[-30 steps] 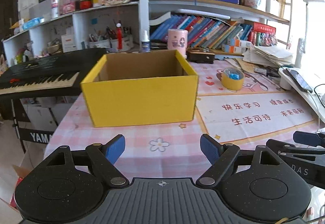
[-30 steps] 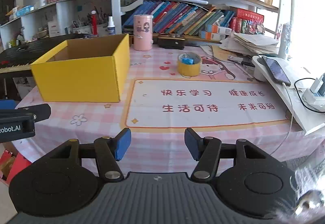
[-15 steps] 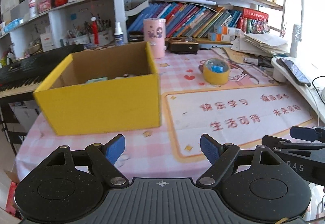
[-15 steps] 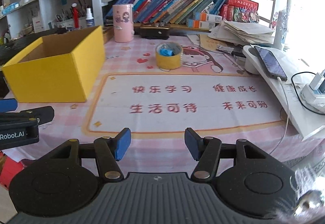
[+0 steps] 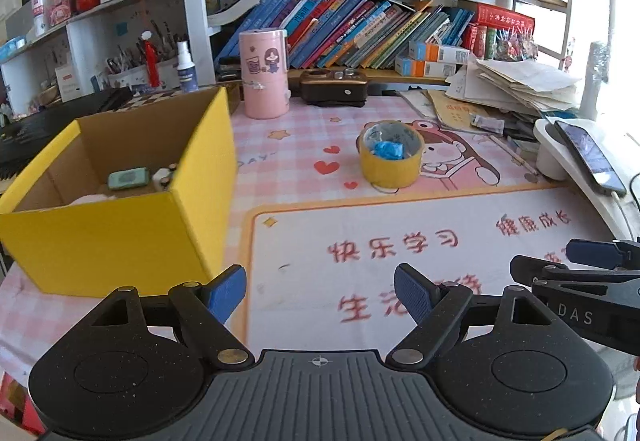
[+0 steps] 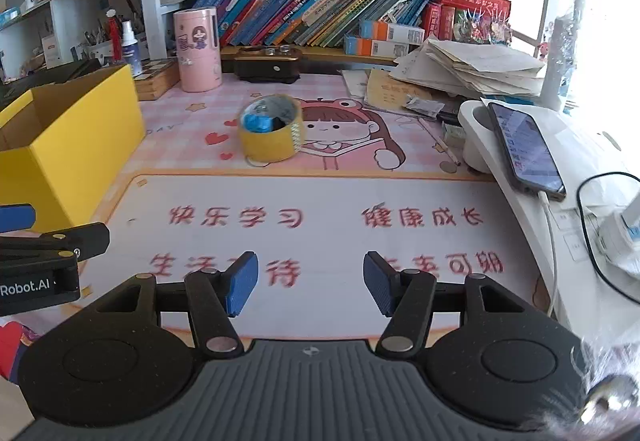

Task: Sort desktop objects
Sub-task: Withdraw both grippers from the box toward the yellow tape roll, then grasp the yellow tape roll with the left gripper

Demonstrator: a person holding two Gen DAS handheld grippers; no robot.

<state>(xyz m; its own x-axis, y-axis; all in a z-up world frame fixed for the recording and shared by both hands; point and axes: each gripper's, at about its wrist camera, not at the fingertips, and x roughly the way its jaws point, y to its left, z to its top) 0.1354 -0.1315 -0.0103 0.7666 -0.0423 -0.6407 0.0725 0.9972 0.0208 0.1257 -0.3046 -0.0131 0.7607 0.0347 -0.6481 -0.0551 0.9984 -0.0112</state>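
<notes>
With nothing between its blue pads, the left gripper [image 5: 320, 291] stands wide apart above the desk mat [image 5: 400, 225]; the right gripper [image 6: 306, 287] gapes narrower, also empty. Well ahead of both sets of fingers, the yellow tape roll [image 5: 391, 154] sits upright on the mat, a blue item inside it. Left of the left fingers stands the yellow box [image 5: 120, 241], small objects inside.
</notes>
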